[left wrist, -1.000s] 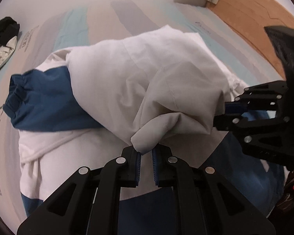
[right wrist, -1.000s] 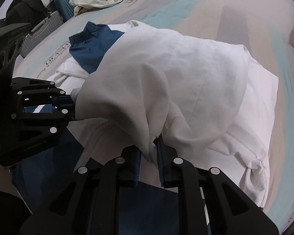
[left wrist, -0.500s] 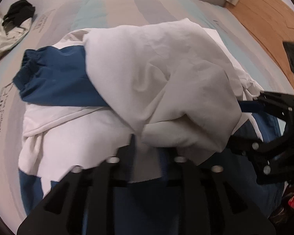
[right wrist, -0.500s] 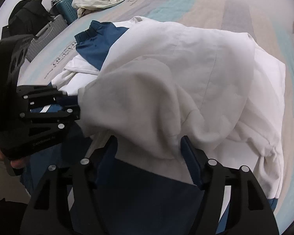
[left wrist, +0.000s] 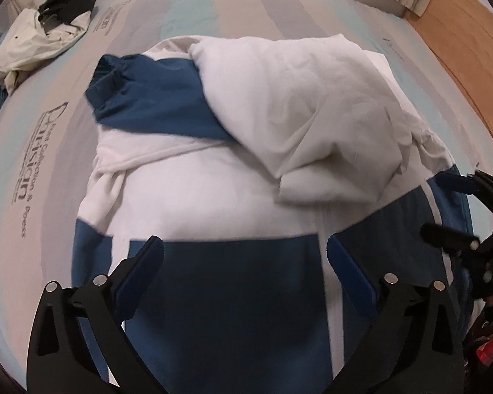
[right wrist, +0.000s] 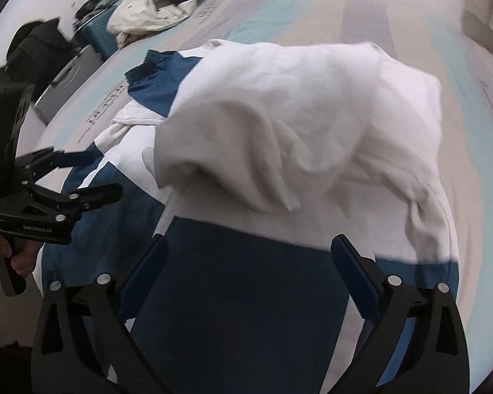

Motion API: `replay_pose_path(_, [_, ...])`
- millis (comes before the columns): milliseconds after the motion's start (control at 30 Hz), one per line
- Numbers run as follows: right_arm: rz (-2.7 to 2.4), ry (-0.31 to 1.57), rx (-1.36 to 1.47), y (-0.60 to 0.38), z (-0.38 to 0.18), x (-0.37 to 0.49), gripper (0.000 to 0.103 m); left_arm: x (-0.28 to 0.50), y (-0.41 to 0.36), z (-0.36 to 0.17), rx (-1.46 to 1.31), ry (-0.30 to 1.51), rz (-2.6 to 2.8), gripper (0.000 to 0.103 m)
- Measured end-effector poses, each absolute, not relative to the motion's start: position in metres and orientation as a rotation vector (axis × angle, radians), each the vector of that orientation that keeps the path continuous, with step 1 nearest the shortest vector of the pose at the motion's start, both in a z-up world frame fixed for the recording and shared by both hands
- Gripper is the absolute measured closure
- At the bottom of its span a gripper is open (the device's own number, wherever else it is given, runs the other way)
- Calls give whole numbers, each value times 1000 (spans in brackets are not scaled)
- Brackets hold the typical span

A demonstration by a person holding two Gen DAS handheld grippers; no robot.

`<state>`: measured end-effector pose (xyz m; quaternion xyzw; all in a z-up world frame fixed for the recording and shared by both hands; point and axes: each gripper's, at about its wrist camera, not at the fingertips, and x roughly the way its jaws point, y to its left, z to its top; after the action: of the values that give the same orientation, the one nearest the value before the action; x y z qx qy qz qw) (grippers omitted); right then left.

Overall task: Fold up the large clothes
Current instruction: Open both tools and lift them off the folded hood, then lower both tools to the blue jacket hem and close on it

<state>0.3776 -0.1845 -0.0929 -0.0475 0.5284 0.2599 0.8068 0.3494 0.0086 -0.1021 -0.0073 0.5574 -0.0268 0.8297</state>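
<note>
Jacket (left wrist: pixel 213 203) just beyond both tools

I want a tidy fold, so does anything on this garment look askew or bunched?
Yes. The white folded-over part lies diagonally and puffed up on the blue and white jacket, its lower edge crumpled rather than flat. One blue sleeve pokes out to the side from under it.
</note>
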Motion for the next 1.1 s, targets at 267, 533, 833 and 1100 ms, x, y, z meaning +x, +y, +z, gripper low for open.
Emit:
replay_pose_path(267, [372,1151,-132,-219,-88,322,8,303,38,-95,30,1193,-61,6])
replay_pose_path(533, [208,1224,-115,-267,-83,246,8,233,77,-100,126,1231,-71,6])
replay_pose_path(833, [105,1336,43,-334,-112,215,8,174,105,-122,64,1313,-31,6])
replay_pose_path(1100, [137,1416,136,-343,-134,206,10,151,103,-134,18,1343,-41,6])
